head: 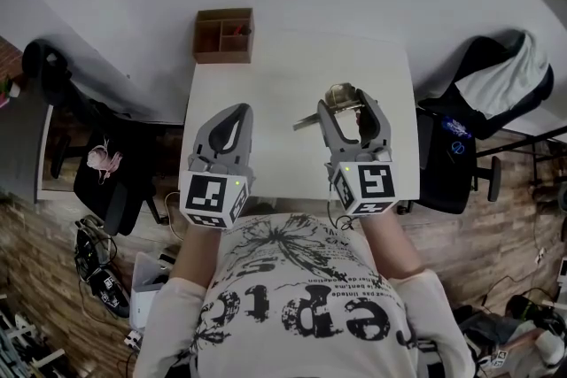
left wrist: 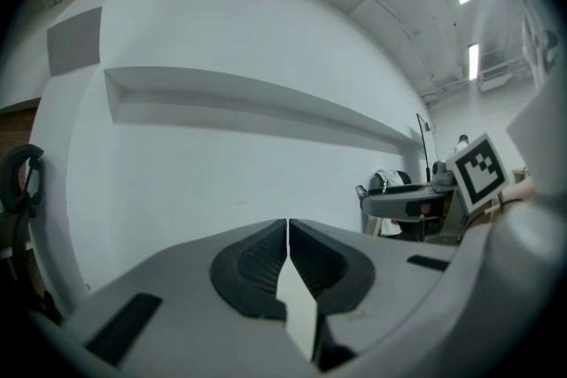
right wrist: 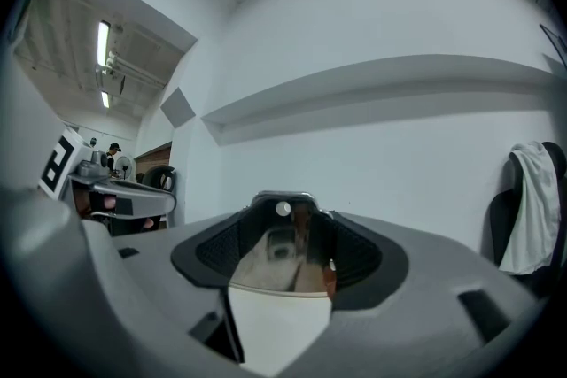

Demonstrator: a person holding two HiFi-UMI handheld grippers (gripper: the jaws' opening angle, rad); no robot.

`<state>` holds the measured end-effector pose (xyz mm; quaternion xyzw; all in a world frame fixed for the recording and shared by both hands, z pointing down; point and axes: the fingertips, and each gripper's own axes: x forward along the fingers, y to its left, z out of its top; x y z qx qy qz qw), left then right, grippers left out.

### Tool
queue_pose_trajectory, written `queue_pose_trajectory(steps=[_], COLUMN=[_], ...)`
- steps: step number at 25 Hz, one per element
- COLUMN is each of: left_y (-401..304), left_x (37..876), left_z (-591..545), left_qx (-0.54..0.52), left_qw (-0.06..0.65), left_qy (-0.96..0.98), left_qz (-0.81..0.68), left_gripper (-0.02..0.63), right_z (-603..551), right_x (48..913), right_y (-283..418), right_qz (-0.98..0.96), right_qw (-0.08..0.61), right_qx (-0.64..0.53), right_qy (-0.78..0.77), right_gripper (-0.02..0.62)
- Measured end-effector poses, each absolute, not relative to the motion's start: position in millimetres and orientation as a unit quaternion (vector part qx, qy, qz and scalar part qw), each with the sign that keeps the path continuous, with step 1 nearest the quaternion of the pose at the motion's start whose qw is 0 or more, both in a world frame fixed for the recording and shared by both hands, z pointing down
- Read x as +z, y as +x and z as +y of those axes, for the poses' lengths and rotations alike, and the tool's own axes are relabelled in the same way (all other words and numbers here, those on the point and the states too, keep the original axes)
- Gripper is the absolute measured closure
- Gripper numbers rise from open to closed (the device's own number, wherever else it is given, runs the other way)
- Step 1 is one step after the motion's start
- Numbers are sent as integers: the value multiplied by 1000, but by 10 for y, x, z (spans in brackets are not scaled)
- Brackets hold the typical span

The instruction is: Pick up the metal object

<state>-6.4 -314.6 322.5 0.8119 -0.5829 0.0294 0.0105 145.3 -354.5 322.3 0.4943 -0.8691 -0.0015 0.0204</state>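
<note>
The metal object [head: 340,98], shiny with a thin handle sticking out to the left, sits between the jaws of my right gripper [head: 354,112] above the white table [head: 283,84]. In the right gripper view the metal object [right wrist: 285,236] fills the gap between the dark pads [right wrist: 354,254], which press on both its sides. That gripper [right wrist: 283,248] points at the white wall, not down at the table. My left gripper [head: 229,128] hovers over the table's near left part, shut with nothing in it; in its own view the left gripper [left wrist: 288,257] has its pads meeting along a thin line.
A small wooden box [head: 223,34] with compartments stands at the table's far left edge. A dark chair [head: 106,177] with a pink item stands left of the table. Another chair [head: 496,88], draped with cloth, stands on the right.
</note>
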Motion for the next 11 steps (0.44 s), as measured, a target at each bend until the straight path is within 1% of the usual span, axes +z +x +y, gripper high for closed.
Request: queue_pose_trajectory(steps=[11], left_y=[-5], left_x=[3181], left_z=[-3191], left_qx=[28], left_qw=[7], left_qy=[814], left_qz=[-580], left_gripper=[595], right_z=[-3583], right_x=[3257], right_y=[1496], right_qz=[-866], right_qw=[24], right_qx=[4], right_qy=[500], right_gripper=[314])
